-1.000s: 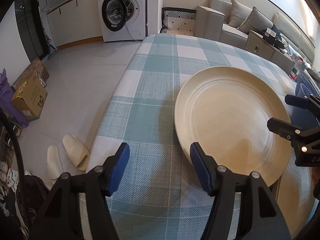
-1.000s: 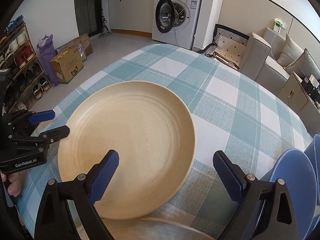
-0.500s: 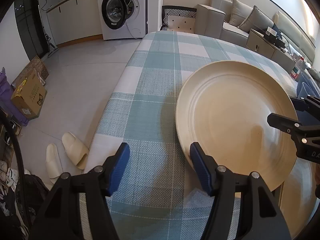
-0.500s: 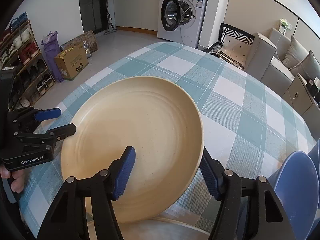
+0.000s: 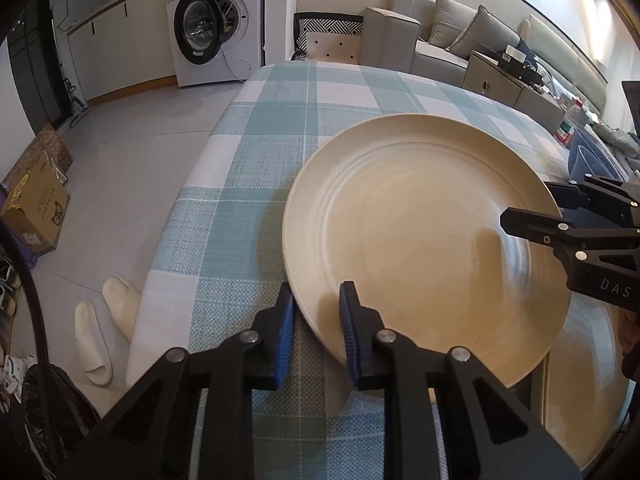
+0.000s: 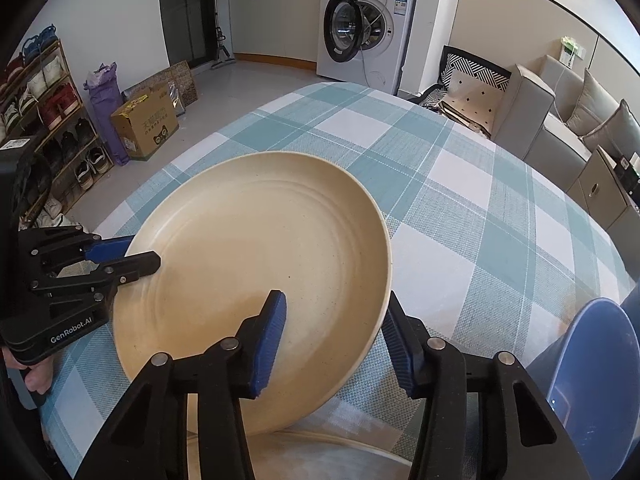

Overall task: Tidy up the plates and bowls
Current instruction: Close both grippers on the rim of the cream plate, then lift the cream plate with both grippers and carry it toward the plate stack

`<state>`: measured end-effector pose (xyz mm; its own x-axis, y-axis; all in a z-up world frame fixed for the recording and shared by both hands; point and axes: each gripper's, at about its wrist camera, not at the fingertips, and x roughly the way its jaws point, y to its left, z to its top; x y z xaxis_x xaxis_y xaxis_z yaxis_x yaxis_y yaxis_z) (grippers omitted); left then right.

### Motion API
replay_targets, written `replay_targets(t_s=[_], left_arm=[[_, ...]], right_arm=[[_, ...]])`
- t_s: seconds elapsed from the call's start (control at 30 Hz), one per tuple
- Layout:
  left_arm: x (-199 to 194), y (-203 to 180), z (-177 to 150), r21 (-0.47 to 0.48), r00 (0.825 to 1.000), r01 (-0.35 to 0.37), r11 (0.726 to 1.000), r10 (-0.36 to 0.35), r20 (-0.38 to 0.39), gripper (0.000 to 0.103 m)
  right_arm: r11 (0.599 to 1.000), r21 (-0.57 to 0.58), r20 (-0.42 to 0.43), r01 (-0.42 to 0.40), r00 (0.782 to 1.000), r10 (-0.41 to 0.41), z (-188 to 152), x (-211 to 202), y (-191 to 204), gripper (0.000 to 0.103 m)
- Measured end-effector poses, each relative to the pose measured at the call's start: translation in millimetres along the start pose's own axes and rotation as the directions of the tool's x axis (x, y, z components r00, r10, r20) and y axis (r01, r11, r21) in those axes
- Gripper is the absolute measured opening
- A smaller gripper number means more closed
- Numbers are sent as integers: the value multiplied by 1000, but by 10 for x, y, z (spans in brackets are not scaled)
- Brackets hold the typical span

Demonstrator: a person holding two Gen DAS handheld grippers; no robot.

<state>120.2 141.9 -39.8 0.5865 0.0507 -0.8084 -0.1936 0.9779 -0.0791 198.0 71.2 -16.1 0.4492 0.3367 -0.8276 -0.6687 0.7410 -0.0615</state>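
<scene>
L tool (image 5: pixel 316 320) clamped, R tool (image 6: pixel 334 340) closing.

A large, round cream plate (image 6: pixel 260 280) with faint concentric rings sat tilted above the checked cloth, its near rim overlapping a second cream plate (image 6: pixel 320 456); a blue bowl (image 6: pixel 592 380) stood at the right

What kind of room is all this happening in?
It looks like a lived-in open-plan home. A washing machine stands by kitchen-style cabinets, a grey sofa with cushions sits behind the table's checked cloth, and a shoe rack lines the wall.
</scene>
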Motion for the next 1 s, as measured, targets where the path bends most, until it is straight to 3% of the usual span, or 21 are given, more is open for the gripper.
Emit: replay_targets(t_s=[1.0], left_arm=[[-271, -51, 56, 9, 998, -18, 1000, 18, 61, 21]], right_arm=[[1000, 19, 66, -18, 998, 17, -18, -297, 2, 49]])
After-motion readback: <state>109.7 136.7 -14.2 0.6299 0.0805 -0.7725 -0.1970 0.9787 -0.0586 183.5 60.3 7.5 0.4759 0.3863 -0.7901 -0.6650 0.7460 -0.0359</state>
